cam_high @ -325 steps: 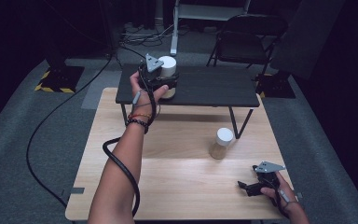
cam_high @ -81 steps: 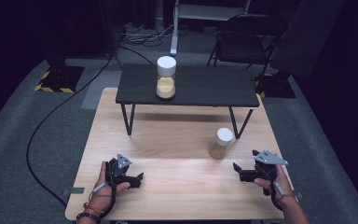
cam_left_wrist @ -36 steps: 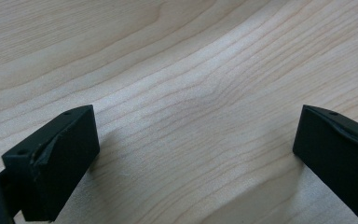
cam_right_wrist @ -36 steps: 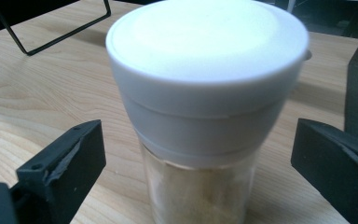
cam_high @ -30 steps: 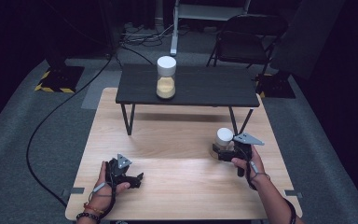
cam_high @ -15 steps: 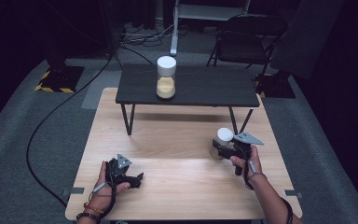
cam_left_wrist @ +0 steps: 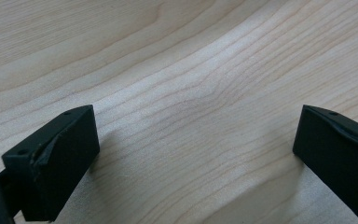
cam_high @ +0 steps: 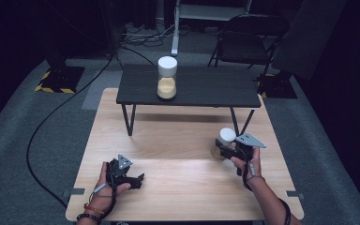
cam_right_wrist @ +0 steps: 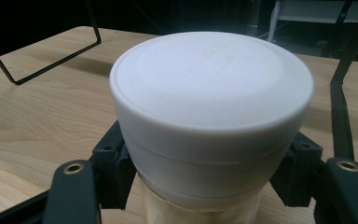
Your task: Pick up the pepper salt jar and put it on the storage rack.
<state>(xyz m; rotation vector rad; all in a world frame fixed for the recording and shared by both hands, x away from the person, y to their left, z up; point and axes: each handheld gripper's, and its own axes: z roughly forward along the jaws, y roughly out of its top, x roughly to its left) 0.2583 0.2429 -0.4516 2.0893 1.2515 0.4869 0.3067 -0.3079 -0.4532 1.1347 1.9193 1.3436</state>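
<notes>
Clamping is confirmed on my right gripper [cam_high: 226,149]: its jaws have just closed from wide open onto the white-lidded jar [cam_high: 224,142], and in the right gripper view the pads press against both sides of the jar [cam_right_wrist: 205,135] just beneath its lid. A second ago the same jaws stood open around the jar; half a second ago they were nearly shut. The jar stands upright on the wooden table [cam_high: 183,187], just in front of the right leg of the black side table [cam_high: 192,86], where it stood before. A matching jar [cam_high: 167,78] sits on that side table, unmoved. My left gripper [cam_high: 133,177] rests well to the left of the held jar, unchanged, jaws wide apart over bare wood [cam_left_wrist: 200,93], holding nothing.
</notes>
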